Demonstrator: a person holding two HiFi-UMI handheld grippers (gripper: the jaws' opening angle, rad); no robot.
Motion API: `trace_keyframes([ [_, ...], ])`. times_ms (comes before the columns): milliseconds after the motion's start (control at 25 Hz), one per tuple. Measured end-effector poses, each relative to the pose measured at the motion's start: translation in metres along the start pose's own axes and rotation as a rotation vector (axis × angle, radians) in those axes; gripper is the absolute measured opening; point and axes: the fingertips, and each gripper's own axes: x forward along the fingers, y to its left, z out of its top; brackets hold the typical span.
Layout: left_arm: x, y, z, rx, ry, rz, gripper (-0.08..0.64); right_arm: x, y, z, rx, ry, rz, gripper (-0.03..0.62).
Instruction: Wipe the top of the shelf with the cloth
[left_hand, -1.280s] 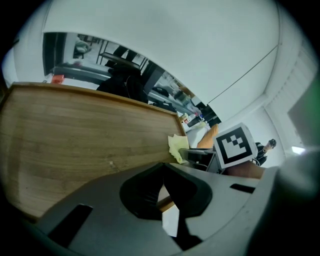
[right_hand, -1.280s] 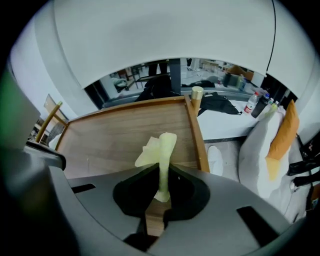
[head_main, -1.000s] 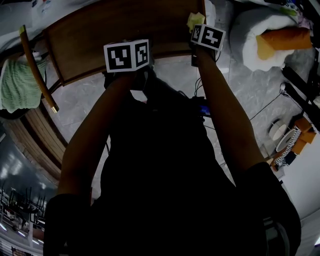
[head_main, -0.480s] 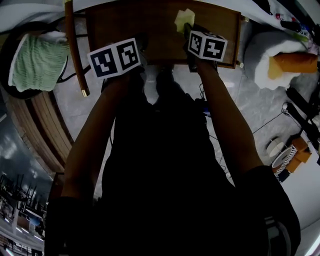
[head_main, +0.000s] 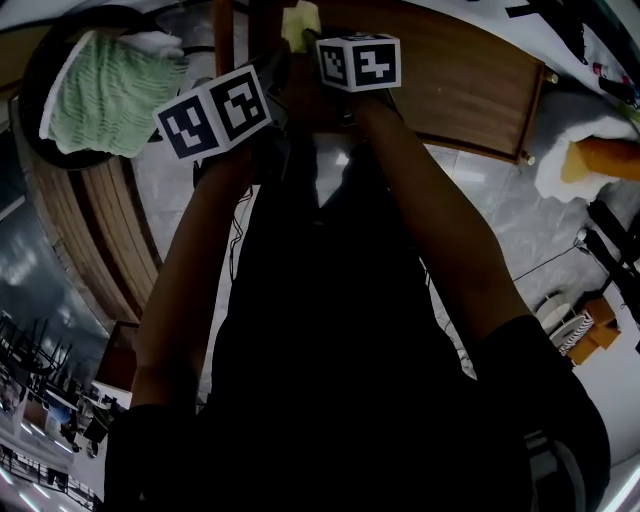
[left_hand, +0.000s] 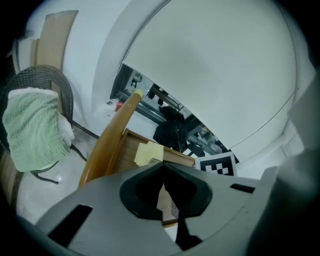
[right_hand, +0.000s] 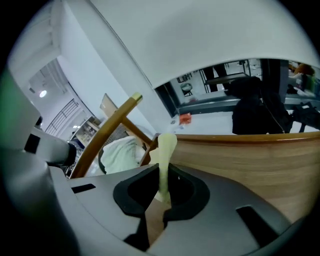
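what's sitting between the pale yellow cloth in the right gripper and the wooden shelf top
Nothing visible. The pale yellow cloth is pinched in the right gripper at the edge of the brown wooden shelf top, with no object on the wood near it. The slanted wooden pole stands off to the side.

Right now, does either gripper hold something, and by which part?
The right gripper pinches the yellow cloth by its lower edge; the rest stands above the jaws. The left gripper is shut, empty.
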Motion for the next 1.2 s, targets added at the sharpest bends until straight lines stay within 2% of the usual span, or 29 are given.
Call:
trace_keyframes([
  [240,-0.015,0.0,0.016,0.07,-0.007,-0.002,0.011,0.049,0.031,-0.014,-0.03,0.081,0.083,0.041],
  [600,-0.005,0.012,0.006,0.067,0.018,0.024,0.011,0.062,0.029,-0.019,-0.071,0.097,0.038,0.041],
  [880,0.026,-0.019,-0.011,0.084,0.059,0.002,0.011,0.025,-0.022,-0.028,-0.101,0.098,-0.033,0.041],
  [1200,0.078,-0.082,-0.044,0.139,0.105,-0.054,0.011,-0.045,-0.113,-0.043,-0.025,0.061,-0.125,0.041],
])
